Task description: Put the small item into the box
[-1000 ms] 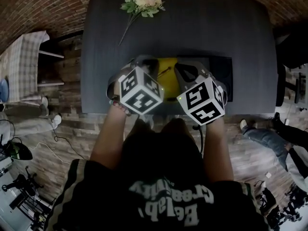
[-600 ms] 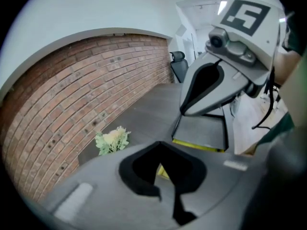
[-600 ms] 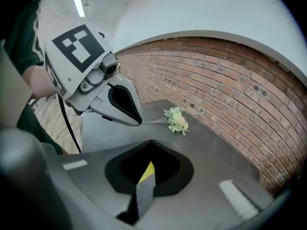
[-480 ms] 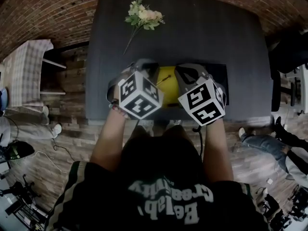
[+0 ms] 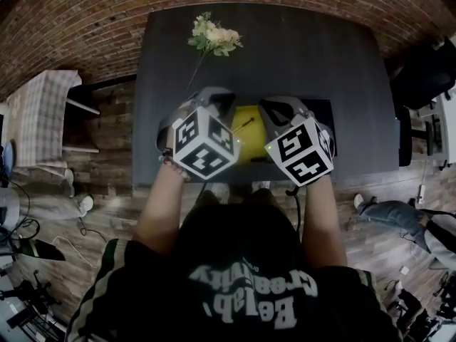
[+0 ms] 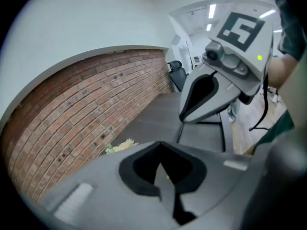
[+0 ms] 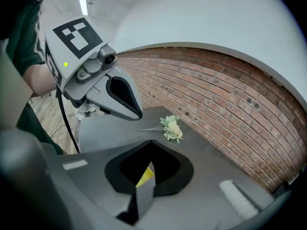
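Note:
A yellow rounded item [image 5: 249, 130] shows between my two grippers, above the near edge of the dark table [image 5: 299, 48]. A black box [image 5: 322, 120] lies flat on the table just right of it. My left gripper [image 5: 217, 100] [image 6: 160, 166] has its jaws pressed together, with only a speck of yellow past the tips. My right gripper [image 5: 279, 105] [image 7: 148, 169] also looks shut, and a sliver of the yellow item [image 7: 145, 176] sits at its tips. Whether either jaw pinches the yellow item is hidden by the gripper bodies.
A small bunch of pale flowers [image 5: 212, 38] [image 7: 171, 128] lies at the far left of the table. A brick wall [image 5: 85, 20] runs behind it. A cloth-covered stand [image 5: 35, 112] is at the left, and a person's legs [image 5: 399, 216] are on the floor at the right.
Both grippers have risen a little above the table, staying side by side and shut. The yellow item still shows between them.

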Motion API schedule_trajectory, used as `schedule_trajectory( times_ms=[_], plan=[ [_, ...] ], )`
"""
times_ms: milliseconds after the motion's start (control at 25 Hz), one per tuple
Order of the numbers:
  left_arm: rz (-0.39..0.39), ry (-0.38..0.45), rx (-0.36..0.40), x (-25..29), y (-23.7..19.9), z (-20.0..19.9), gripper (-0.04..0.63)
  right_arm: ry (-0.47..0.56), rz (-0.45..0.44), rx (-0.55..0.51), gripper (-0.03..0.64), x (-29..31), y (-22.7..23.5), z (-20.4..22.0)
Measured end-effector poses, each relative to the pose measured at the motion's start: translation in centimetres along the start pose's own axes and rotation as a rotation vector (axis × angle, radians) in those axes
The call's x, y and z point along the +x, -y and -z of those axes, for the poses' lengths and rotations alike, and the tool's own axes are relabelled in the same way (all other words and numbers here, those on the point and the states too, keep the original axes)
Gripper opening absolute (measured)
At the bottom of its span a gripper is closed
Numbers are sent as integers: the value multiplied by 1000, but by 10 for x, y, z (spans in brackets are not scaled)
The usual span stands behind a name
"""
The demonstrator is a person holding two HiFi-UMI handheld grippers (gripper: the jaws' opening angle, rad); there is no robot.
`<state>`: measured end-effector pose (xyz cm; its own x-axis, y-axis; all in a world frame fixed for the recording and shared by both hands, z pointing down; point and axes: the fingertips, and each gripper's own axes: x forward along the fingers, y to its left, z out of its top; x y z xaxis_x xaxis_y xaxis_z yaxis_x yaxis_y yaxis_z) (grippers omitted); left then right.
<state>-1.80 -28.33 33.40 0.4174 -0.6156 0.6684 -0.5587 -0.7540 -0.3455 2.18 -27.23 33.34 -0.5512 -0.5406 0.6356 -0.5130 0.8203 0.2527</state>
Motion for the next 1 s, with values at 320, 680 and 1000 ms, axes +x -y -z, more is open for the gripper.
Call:
schedule_trajectory(
  times_ms=[320, 680, 1000],
  plan=[
    [1, 41, 26, -27, 4, -1, 3, 12, 36, 7, 6, -12, -19, -12],
    [30, 66, 58, -45, 15, 11, 3, -1, 73, 37, 6, -18, -43, -12],
    [59, 79, 84, -55, 27, 21, 3, -16, 108, 68, 6, -23, -60, -7]
  ],
)
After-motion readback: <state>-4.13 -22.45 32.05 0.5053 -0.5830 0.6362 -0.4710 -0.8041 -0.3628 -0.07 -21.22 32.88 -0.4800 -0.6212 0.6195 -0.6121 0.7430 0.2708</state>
